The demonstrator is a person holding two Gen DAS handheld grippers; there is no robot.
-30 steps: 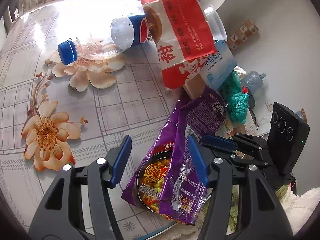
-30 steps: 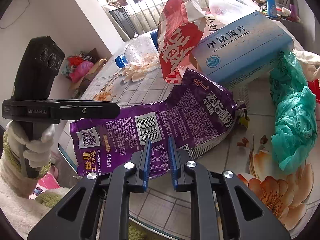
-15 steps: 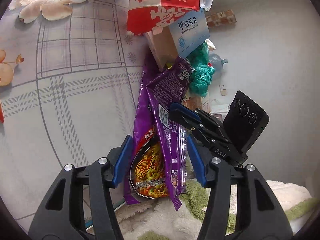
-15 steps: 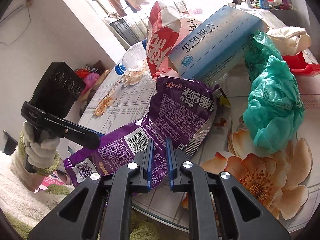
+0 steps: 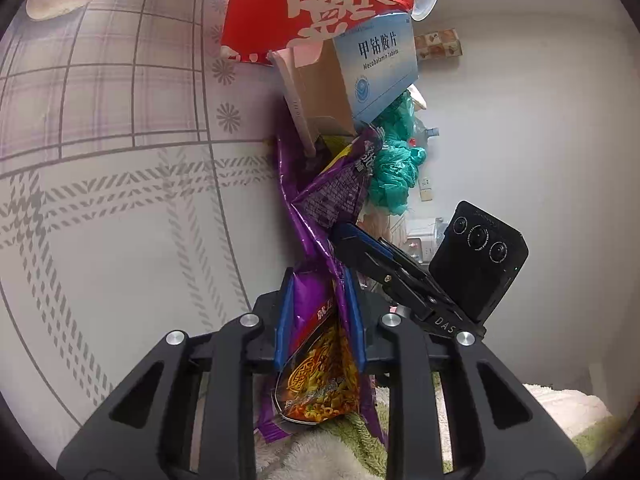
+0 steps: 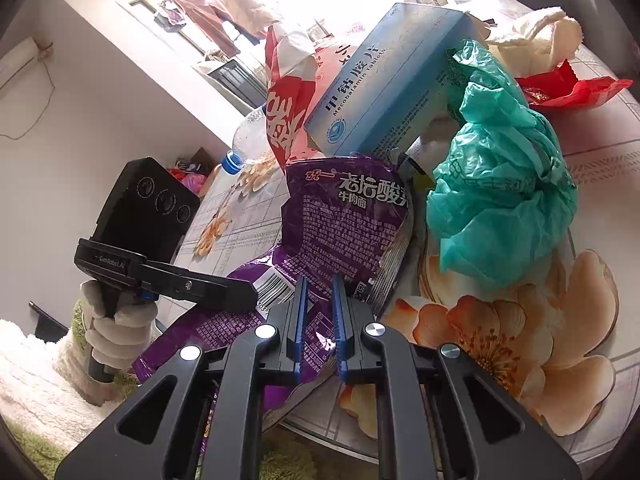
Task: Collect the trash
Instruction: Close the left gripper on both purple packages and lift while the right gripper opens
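Closing just now, left tongs (image 5: 320,316) clench the purple noodle wrapper (image 5: 320,360) (right tongs (image 6: 318,320) already gripping it).

We see a crumpled purple noodle wrapper (image 5: 320,364) (image 6: 344,232) hanging over the table edge (image 6: 320,426), pinched at both ends.

One purple instant-noodle wrapper (image 6: 344,224) at the centre. One blue-and-white tablet box (image 6: 384,80) at twelve o'clock. One red-and-white paper bag (image 6: 288,108), just left of the box. One crumpled teal plastic bag (image 6: 500,172) at three o'clock. One clear plastic bottle (image 6: 250,136) with a blue cap at ten o'clock. One red foil wrapper (image 6: 568,90) and one cream cloth or bag (image 6: 536,32), both at two o'clock. Two handheld grippers: left gripper (image 5: 320,320), right gripper (image 6: 318,320).
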